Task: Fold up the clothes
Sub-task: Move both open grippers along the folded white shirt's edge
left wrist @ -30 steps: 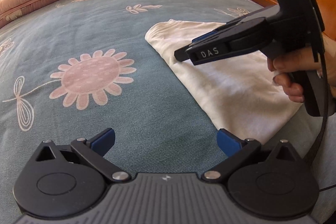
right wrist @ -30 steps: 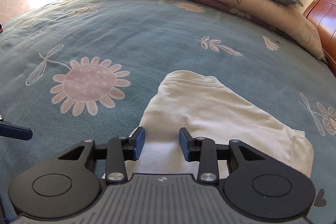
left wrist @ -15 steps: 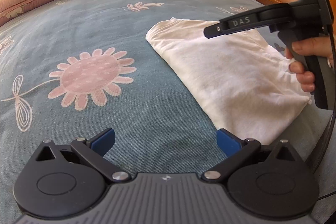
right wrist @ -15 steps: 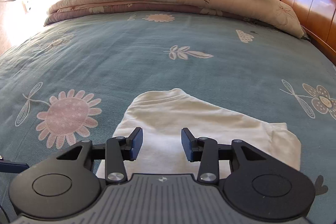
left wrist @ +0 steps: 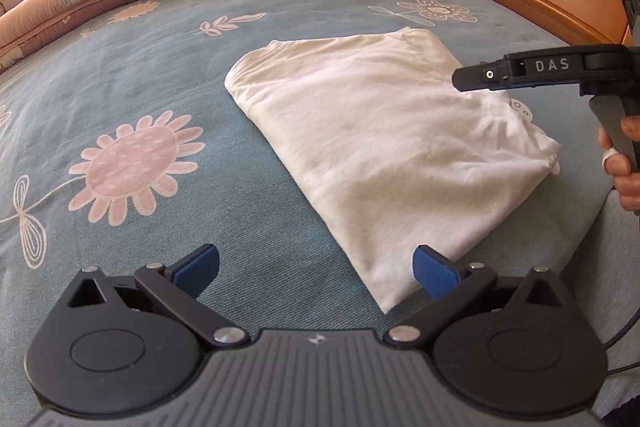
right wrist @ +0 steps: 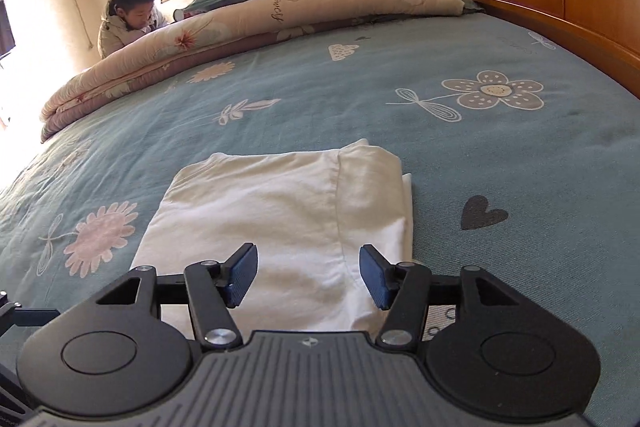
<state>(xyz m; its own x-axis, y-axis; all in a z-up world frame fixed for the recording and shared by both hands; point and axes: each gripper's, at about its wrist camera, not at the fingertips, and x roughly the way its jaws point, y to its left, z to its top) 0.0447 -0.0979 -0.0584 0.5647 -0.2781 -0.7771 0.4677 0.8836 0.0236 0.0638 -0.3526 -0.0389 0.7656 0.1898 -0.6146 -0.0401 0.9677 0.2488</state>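
The right claw has opened wider and holds nothing; the folded white shirt lies under it. The left claw is wide open and empty, beside the shirt's corner

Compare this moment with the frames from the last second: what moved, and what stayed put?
The right gripper opened wider and drew back off the folded white shirt toward its near end, holding nothing. The left gripper stayed wide open near the shirt's corner. The shirt lay folded on the blue bedspread throughout.
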